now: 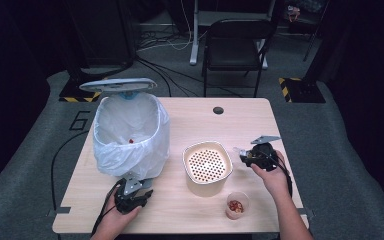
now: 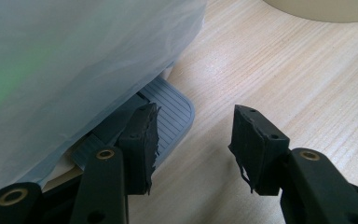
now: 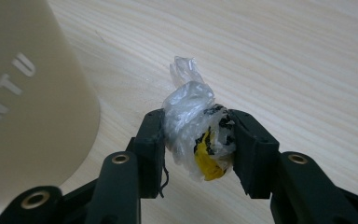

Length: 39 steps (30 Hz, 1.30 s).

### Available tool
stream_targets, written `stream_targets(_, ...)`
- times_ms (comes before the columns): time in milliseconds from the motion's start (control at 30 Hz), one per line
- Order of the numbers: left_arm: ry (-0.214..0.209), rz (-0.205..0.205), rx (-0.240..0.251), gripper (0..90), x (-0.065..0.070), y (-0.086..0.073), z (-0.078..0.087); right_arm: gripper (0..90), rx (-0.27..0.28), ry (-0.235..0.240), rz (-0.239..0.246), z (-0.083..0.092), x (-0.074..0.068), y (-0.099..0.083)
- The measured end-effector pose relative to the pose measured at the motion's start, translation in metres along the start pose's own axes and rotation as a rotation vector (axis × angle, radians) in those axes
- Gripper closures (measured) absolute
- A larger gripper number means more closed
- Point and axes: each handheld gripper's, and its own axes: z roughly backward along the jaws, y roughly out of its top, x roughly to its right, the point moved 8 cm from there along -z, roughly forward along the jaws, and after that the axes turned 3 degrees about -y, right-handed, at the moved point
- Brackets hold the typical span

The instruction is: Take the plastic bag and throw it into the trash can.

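Your right gripper [image 3: 196, 140] pinched a crumpled plastic wrapper [image 3: 193, 133], possibly yellow-printed, beside the strainer [image 1: 207, 162]; your left gripper [image 2: 193, 149], closed to its narrowest, rested at the bin pedal [image 2: 170, 114].

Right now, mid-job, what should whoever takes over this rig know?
Right gripper: shut on a crumpled plastic wrapper, beside the cream strainer tub.
Left gripper: nothing between its fingers, one of them on the bin's pedal.
Bin: lid up, white liner in, a red scrap inside.
Cup with red bits near the front edge.
Left: wrapper into the bin, then probably the cup's contents.
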Motion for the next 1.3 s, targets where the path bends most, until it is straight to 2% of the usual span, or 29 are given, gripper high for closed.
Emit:
stream_targets(133,0.000,0.009,0.007,50.9,0.000,0.001,0.000,57.4,0.019,0.004,-0.007,0.012,0.001,0.008)
stream_targets(167,0.000,0.009,0.006,50.9,0.000,0.001,0.000,57.4,0.022,0.011,0.008,0.016,0.002,0.010)
stream_targets(267,0.007,0.011,0.012,51.0,0.000,0.001,-0.001,57.4,0.026,0.008,0.006,0.026,0.002,0.018)
stream_targets(333,0.005,0.010,0.015,50.9,0.000,0.001,-0.001,57.4,0.038,0.009,0.021,0.039,0.002,0.026)
stream_targets(400,0.002,0.009,0.010,50.9,0.000,0.001,-0.001,57.4,0.043,0.005,0.018,0.043,0.002,0.030)
stream_targets(433,0.002,0.009,0.006,51.0,0.000,0.001,0.000,57.4,0.047,0.008,0.031,0.047,0.002,0.033)
stream_targets(467,0.002,0.009,0.006,51.0,0.000,0.001,0.000,57.4,0.052,0.007,0.022,0.051,0.001,0.036)
stream_targets(600,0.005,0.011,0.014,51.0,0.000,0.001,-0.001,57.4,0.062,0.025,0.043,0.067,-0.003,0.048)
stream_targets(667,-0.002,0.007,-0.001,51.0,0.000,0.000,0.000,57.4,0.066,0.028,0.051,0.069,-0.003,0.050)
stream_targets(800,0.005,0.010,0.014,51.0,0.000,0.001,-0.001,57.4,0.074,0.041,0.067,0.077,-0.009,0.058)
stream_targets(867,0.000,0.005,-0.003,51.0,0.000,0.000,0.000,57.4,0.084,0.042,0.088,0.081,-0.013,0.063)
stream_targets(1300,0.003,0.004,-0.002,51.0,0.000,0.000,0.000,57.4,0.141,0.092,0.162,0.109,-0.037,0.098)
